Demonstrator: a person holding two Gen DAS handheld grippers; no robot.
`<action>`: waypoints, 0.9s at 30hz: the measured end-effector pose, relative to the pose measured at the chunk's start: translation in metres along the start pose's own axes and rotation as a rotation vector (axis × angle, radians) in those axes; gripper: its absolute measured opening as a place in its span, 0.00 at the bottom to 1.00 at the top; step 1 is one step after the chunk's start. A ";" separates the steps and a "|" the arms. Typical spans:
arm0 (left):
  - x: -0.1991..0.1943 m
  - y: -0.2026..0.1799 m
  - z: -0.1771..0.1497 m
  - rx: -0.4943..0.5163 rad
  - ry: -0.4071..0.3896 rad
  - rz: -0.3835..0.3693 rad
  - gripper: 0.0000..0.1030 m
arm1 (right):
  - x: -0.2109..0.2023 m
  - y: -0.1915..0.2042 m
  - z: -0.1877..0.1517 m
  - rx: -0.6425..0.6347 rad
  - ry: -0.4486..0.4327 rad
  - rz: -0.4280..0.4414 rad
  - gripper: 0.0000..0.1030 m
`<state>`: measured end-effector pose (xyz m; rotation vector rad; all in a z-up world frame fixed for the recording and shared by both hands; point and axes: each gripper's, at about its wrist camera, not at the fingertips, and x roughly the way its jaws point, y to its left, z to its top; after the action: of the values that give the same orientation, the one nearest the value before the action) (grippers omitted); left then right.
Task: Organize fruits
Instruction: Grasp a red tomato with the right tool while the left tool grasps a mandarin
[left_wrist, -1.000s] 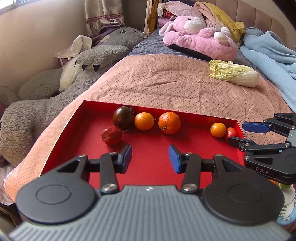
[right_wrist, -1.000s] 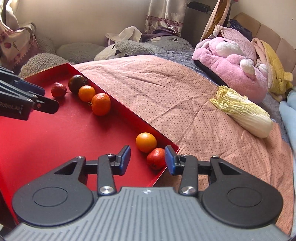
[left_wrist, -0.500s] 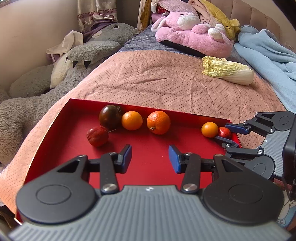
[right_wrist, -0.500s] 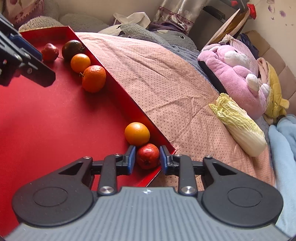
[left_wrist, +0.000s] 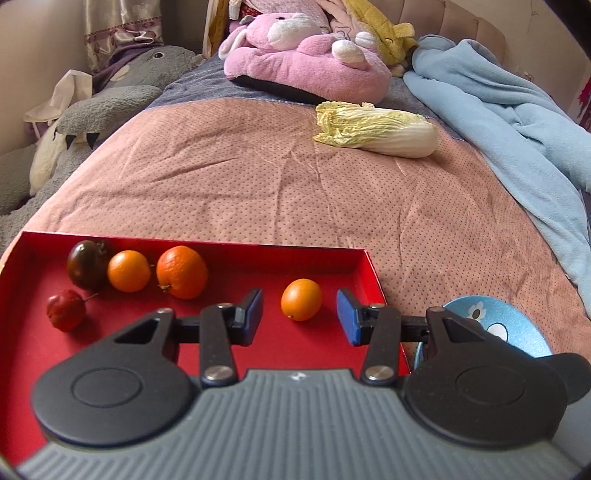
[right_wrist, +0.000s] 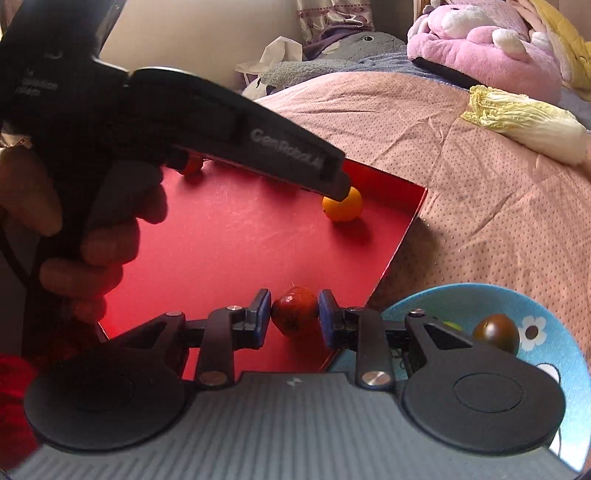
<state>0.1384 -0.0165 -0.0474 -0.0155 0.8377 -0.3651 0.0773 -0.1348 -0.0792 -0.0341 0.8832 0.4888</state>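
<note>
Scanning your red tray (left_wrist: 22, 354) left to right: a small red fruit (left_wrist: 66, 309), dark tomato (left_wrist: 86, 264), two oranges (left_wrist: 129, 270), then a lone orange (left_wrist: 301, 299) between your left gripper's (left_wrist: 299, 320) parted, empty jaws. Your right gripper (right_wrist: 294, 317) pinches a red fruit (right_wrist: 294, 311) above the tray's near corner. The blue bowl (right_wrist: 554, 332) beside it holds another dark tomato (right_wrist: 496, 332).

Hidden and cut-off parts

The blue bowl (left_wrist: 495, 325) is half hidden behind the left gripper's body; in the right wrist view that gripper's body covers the far-left fruits, and a small green thing (right_wrist: 451, 325) in the bowl is unidentifiable.
</note>
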 end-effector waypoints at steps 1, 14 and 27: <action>0.005 -0.005 0.000 0.015 0.011 0.003 0.46 | -0.001 0.000 -0.001 0.003 -0.001 0.005 0.32; 0.031 -0.022 -0.005 0.070 0.083 0.076 0.28 | -0.010 -0.005 -0.004 0.034 -0.024 0.019 0.32; 0.007 -0.010 -0.004 0.014 0.010 0.104 0.11 | -0.028 -0.004 -0.006 0.058 -0.057 0.037 0.32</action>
<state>0.1370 -0.0278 -0.0536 0.0423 0.8424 -0.2733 0.0601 -0.1508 -0.0627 0.0487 0.8423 0.4962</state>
